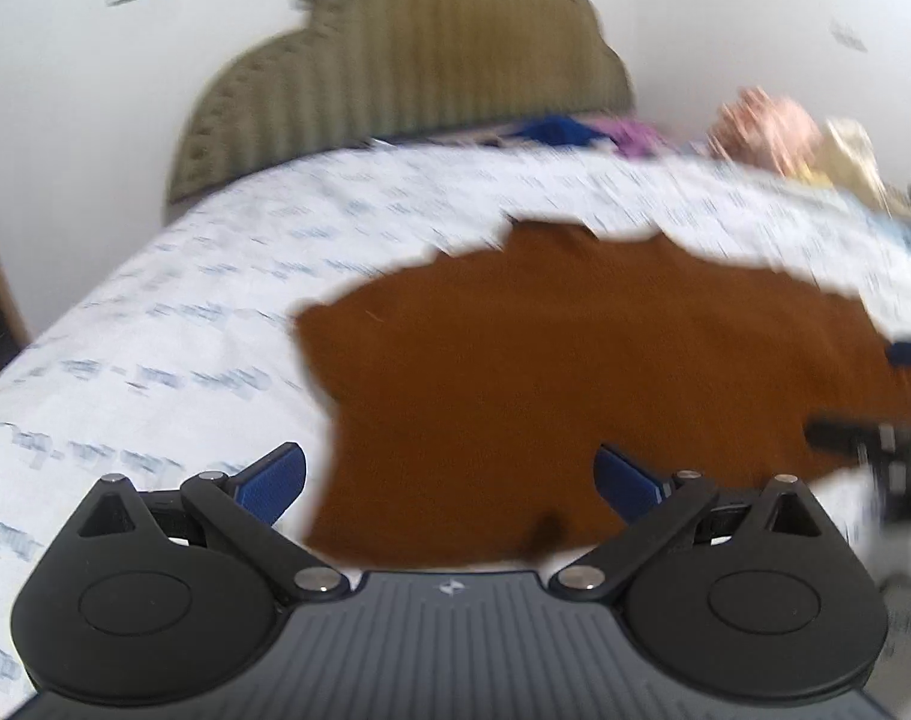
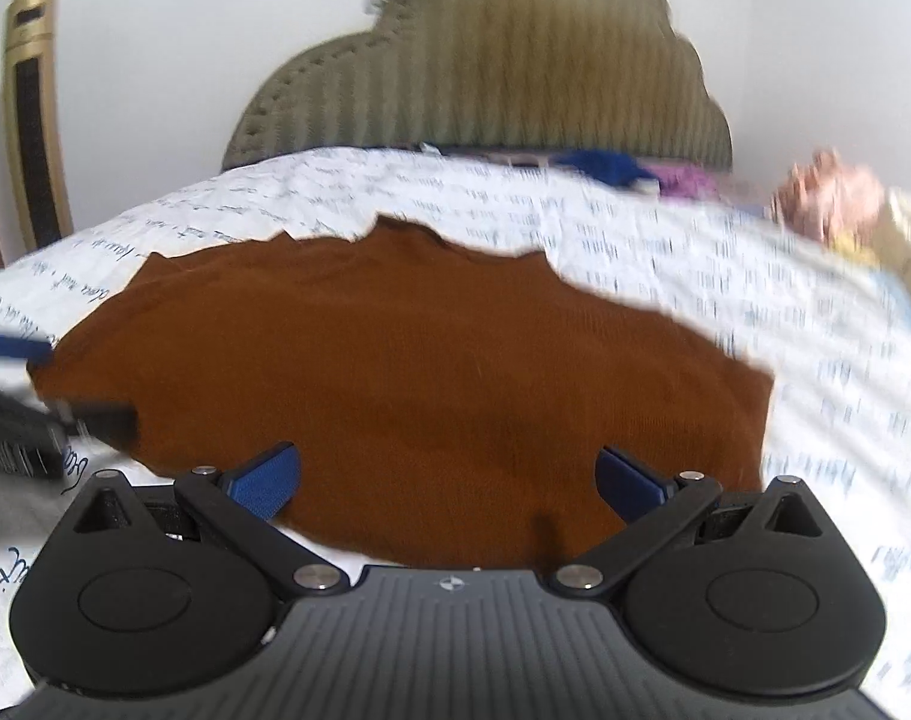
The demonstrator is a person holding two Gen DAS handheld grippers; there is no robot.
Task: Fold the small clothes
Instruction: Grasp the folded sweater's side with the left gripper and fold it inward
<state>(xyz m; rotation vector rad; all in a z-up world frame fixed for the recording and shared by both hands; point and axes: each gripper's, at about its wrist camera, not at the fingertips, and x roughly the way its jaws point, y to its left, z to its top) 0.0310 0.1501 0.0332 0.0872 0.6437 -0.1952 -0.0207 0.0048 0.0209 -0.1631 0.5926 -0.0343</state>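
Note:
A brown knit garment (image 1: 575, 372) lies spread flat on the bed's white printed sheet (image 1: 155, 330). It also shows in the right wrist view (image 2: 407, 372). My left gripper (image 1: 449, 480) is open and empty, its blue pads wide apart over the garment's near left edge. My right gripper (image 2: 449, 480) is open and empty over the garment's near edge. The right gripper shows at the right edge of the left wrist view (image 1: 875, 444). The left gripper shows at the left edge of the right wrist view (image 2: 35, 414). Both views are motion-blurred.
An olive ribbed headboard (image 2: 485, 72) stands against the white wall. A pile of other clothes, blue, purple, pink and cream, lies at the far right of the bed (image 2: 815, 198). A gold tower appliance (image 2: 32, 120) stands at the left.

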